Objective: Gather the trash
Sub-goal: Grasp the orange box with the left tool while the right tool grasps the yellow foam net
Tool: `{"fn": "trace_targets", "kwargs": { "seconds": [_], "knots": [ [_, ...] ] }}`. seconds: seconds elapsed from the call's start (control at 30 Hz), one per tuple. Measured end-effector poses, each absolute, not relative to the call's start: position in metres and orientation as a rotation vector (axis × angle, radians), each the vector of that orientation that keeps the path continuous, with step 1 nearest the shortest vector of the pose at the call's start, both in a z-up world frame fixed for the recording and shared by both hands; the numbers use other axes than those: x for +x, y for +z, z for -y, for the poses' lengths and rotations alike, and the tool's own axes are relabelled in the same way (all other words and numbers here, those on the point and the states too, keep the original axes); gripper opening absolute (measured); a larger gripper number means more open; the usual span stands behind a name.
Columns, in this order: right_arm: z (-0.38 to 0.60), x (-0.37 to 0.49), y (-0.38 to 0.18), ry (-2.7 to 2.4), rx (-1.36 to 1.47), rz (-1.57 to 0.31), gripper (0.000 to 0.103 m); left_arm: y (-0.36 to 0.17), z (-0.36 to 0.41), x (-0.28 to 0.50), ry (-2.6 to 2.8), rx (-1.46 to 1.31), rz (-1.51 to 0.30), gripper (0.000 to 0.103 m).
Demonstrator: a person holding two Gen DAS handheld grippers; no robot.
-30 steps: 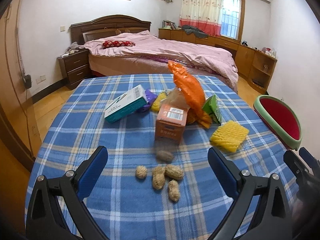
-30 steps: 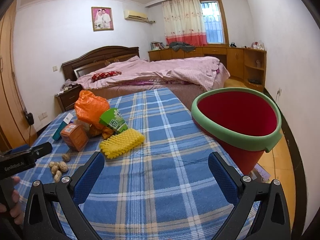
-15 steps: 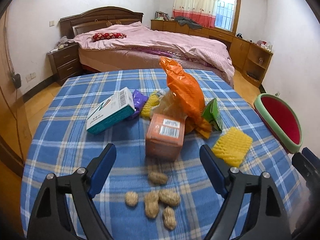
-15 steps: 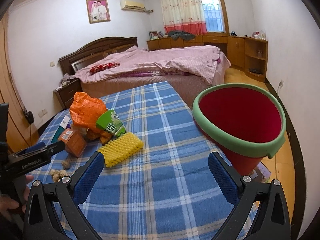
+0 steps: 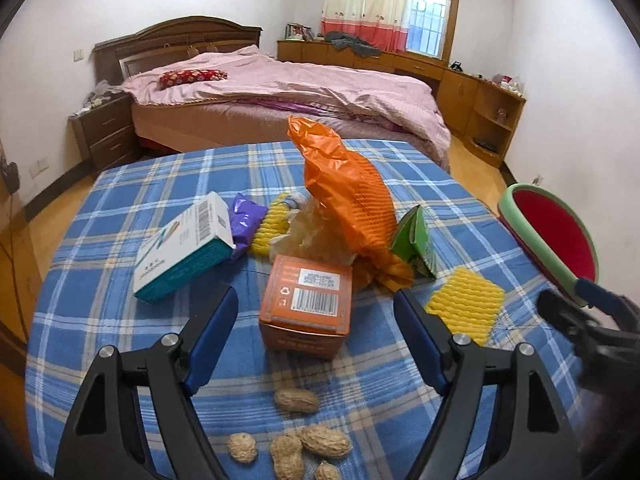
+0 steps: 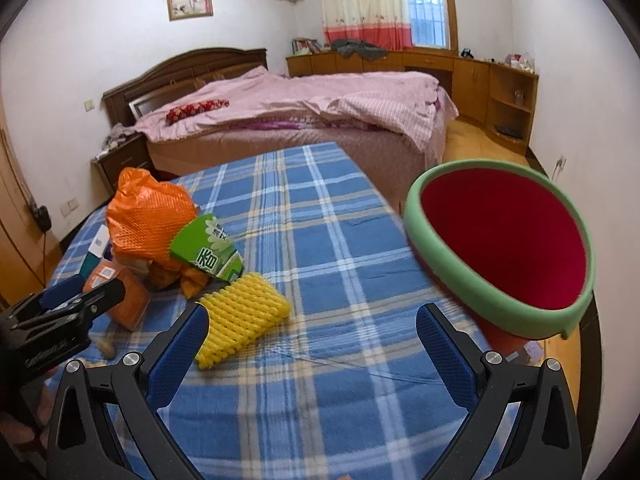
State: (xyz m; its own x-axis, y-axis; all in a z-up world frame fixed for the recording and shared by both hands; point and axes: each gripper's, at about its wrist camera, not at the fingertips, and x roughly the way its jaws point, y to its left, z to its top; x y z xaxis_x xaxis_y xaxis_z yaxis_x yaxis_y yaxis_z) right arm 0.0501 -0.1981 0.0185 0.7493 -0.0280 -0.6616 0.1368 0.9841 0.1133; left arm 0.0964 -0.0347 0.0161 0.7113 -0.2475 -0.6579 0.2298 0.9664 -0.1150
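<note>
Trash lies on a blue plaid table (image 5: 120, 208). My left gripper (image 5: 316, 300) is open, its blue fingers on either side of a small orange carton (image 5: 308, 300), not touching it. Behind the carton are an orange mesh bag (image 5: 344, 196), a white and teal box (image 5: 184, 244), a green packet (image 5: 414, 240) and a purple wrapper (image 5: 246, 222). Several peanuts (image 5: 298, 440) lie in front of the left gripper. My right gripper (image 6: 312, 316) is open and empty above the table, a yellow foam net (image 6: 240, 318) by its left finger. The red bin with a green rim (image 6: 504, 244) stands off the table's right edge.
A bed with pink covers (image 5: 288, 92) stands behind the table. A nightstand (image 5: 106, 128) is at the left and wooden cabinets (image 5: 476, 100) run along the right wall. A second yellow foam net (image 5: 270, 226) lies behind the carton. The table's right edge (image 6: 384, 200) borders the bin.
My left gripper has moved forward over the peanuts to the orange carton, which now sits between its fingers. My right gripper has shifted forward; the yellow net and the bin appear closer.
</note>
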Motion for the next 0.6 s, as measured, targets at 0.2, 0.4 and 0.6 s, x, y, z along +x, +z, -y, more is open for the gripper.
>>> {"fn": "trace_targets", "kwargs": {
  "seconds": [0.2, 0.4, 0.6],
  "knots": [
    [0.185, 0.067, 0.007, -0.063, 0.175, -0.79, 0.092, 0.007, 0.024, 0.108, -0.302, -0.105, -0.781, 0.08],
    [0.179, 0.082, -0.004, -0.018, 0.179, -0.843, 0.065, -0.014, 0.039, 0.118, -0.31, -0.036, -0.882, 0.065],
    [0.175, 0.09, -0.013, 0.031, 0.205, -0.865, 0.048, -0.016, 0.04, 0.114, -0.341, -0.052, -0.877, 0.05]
  ]
}}
